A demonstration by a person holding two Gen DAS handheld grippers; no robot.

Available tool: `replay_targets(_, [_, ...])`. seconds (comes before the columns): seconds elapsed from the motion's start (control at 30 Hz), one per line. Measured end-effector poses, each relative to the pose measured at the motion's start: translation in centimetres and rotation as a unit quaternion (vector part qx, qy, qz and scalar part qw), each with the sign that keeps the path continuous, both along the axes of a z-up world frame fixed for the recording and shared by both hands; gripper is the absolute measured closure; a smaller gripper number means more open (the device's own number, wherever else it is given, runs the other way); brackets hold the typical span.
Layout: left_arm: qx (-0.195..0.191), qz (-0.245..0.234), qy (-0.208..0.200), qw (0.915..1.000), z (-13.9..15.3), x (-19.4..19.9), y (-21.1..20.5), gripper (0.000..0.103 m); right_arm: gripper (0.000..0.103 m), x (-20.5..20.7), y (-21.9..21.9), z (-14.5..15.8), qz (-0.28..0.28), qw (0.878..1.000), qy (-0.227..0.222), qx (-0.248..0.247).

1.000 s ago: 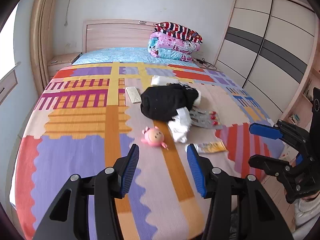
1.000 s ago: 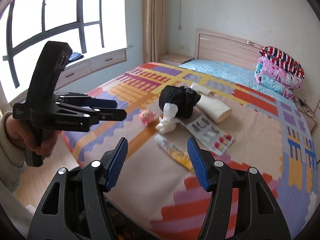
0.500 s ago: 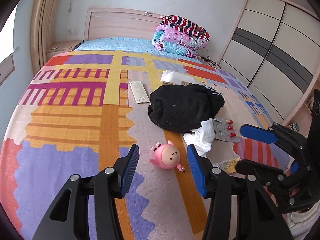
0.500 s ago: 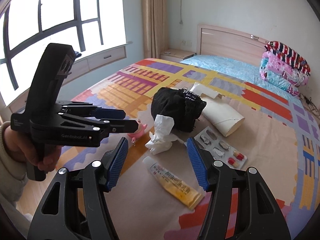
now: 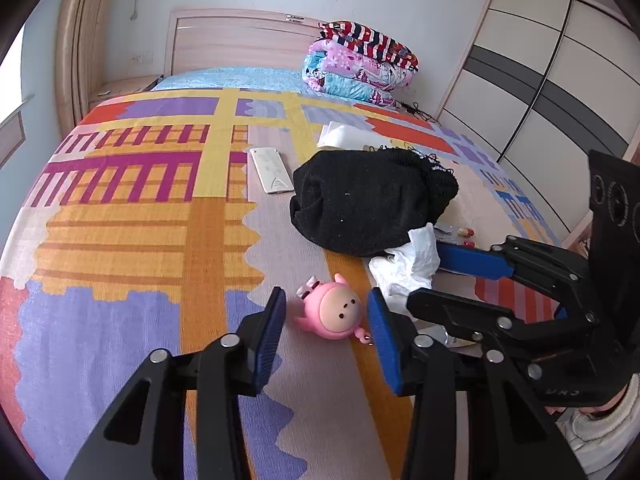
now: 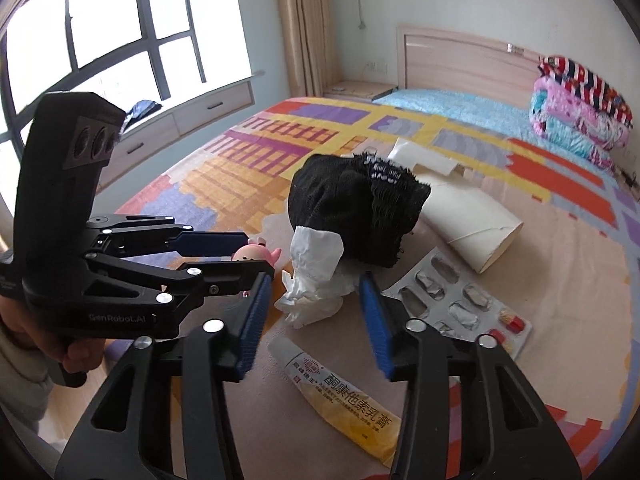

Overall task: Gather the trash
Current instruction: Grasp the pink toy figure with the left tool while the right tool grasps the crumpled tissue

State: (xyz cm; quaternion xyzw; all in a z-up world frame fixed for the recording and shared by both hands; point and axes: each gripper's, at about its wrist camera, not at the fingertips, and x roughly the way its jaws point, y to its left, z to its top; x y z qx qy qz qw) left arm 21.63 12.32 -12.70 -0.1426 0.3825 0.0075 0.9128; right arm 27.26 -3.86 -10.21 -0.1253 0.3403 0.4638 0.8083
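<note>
Both sets of jaws were closing but gripped nothing yet. On my left gripper (image 5: 326,322) they stood a narrow gap apart with the pink toy (image 5: 334,314) between the pads, untouched as far as I could tell. On my right gripper (image 6: 316,316) they were somewhat wider, framing the crumpled tissue (image 6: 314,276), which lay on the bedspread (image 5: 120,240) against the near edge of the black knit hat (image 6: 356,210).

I judged the tissue to be the trash in hand. To take it well, I would bring the right pads down around its bunched lower part, clear of the hat's edge, and squeeze until the paper compressed, since loose tissue slips from a light pinch. The toy looked like no rubbish, so I would keep the left pads off it.

Farther right lay an ointment tube (image 6: 340,396), a mostly spent pill pack (image 6: 452,304) and a cardboard roll (image 6: 472,228). The bed was soft and patterned, with a headboard (image 5: 236,40), folded quilts (image 5: 360,64), a window (image 6: 100,40) and a wardrobe (image 5: 540,80) around it.
</note>
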Motion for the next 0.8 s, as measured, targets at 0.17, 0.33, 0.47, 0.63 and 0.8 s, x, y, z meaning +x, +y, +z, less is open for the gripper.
replay_targets(0.17, [-0.002,0.000,0.001,1.0000,0.1,-0.2,-0.2,0.070,0.085,0.1,0.0,-0.2,0.000,1.000,0.015,-0.001])
replay_targets(0.33, [-0.004,0.002,-0.008,1.0000,0.8,-1.1,-0.1,0.070,0.086,-0.4,-0.4,0.5,0.003,1.000,0.010,0.013])
replay_targets(0.47, [-0.004,0.004,-0.015,0.9999,1.6,-2.0,-0.4,0.070,0.086,-1.0,-0.7,1.4,0.003,1.000,0.002,0.020])
replay_targets(0.63, [-0.003,0.005,-0.024,0.9997,2.5,-3.3,-0.8,0.070,0.086,-1.8,-1.6,2.5,-0.003,1.000,-0.005,0.028])
replay_targets(0.8, [0.000,0.004,-0.033,0.9994,3.5,-4.3,-1.6,0.070,0.086,-2.8,-2.5,3.3,-0.007,0.999,-0.014,0.032])
